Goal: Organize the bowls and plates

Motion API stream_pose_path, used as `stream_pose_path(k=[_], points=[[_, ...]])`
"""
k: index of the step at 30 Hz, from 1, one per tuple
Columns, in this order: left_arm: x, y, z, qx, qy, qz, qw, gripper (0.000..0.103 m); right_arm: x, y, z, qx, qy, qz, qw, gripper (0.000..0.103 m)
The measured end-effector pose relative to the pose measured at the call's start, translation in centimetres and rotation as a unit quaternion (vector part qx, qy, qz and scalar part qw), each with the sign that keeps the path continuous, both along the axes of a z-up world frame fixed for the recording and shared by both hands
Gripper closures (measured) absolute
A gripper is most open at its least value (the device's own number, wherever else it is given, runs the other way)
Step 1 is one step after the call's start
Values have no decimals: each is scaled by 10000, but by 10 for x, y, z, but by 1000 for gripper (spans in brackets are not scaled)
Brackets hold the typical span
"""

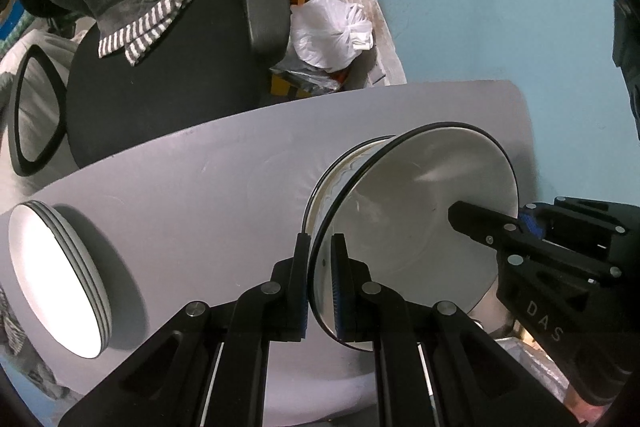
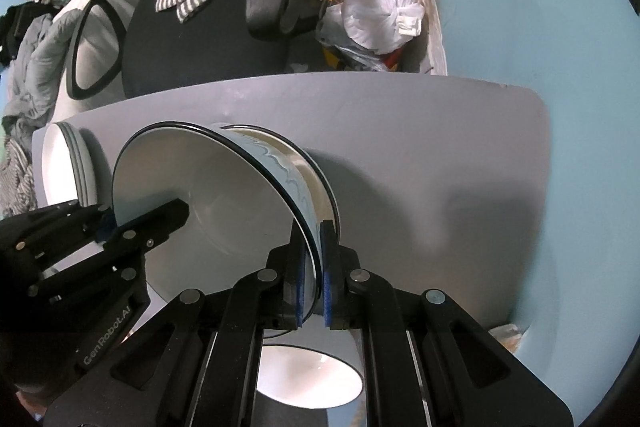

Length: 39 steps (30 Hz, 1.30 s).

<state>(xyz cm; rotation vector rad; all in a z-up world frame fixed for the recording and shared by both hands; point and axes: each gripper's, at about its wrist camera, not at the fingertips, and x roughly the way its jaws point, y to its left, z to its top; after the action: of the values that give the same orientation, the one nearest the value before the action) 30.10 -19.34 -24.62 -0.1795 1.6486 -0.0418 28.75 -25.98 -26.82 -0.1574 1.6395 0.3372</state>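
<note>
Bowl (image 1: 420, 203): held over worktop (image 1: 200, 187), directly above marbled bowl (image 1: 340, 171).
Left tongs (image 1: 320, 283): clamped on its near rim.
Right tongs (image 2: 314, 275): clamped on opposite rim.
Plate stack (image 1: 56, 279): well left.

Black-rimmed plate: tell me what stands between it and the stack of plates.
Nothing visible does. Only bare table lies between the plate and the stack of plates; the patterned bowl sits beneath the plate, not toward the stack.
</note>
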Motion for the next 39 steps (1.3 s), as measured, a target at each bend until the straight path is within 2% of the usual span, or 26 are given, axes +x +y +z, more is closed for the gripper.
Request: stream_pose_path(k=[5,11,15,16,18,24,27,35,37,39], points=[[0,-2,-4,226,86,-120,9996,94,-1,-2,-4,1,61,36,10000,96],[0,0,-6,210,95,-169,9996,94,-1,-4,-3,62,96,4,9999,96],[0,2,-5,250,75,-186,9995,88,-1,-4,0,29,88,-41,9999,95],[-1,3,-5,262,67,-174,9995,85,-1,-4,2,2,58,-57,10000,91],[-2,5,-2,276,-9,-122,9995,68,-2,-4,5,-93,-23,-38,9999,85],[-6,9,4,228,-84,-155,9996,67,-2,-5,9,-271,-155,54,9995,81],[-10,12,11,203,-159,-118,9996,63,-5,-5,15,-387,-328,73,9987,65],[-27,19,35,65,-347,-107,9993,59,-22,-7,39,-469,-707,64,9964,58],[-31,21,42,28,-407,-89,9991,56,-27,-9,46,-447,-800,25,9958,56],[-37,21,50,23,-517,-107,9986,47,-33,-9,52,-426,-892,-4,9951,55]])
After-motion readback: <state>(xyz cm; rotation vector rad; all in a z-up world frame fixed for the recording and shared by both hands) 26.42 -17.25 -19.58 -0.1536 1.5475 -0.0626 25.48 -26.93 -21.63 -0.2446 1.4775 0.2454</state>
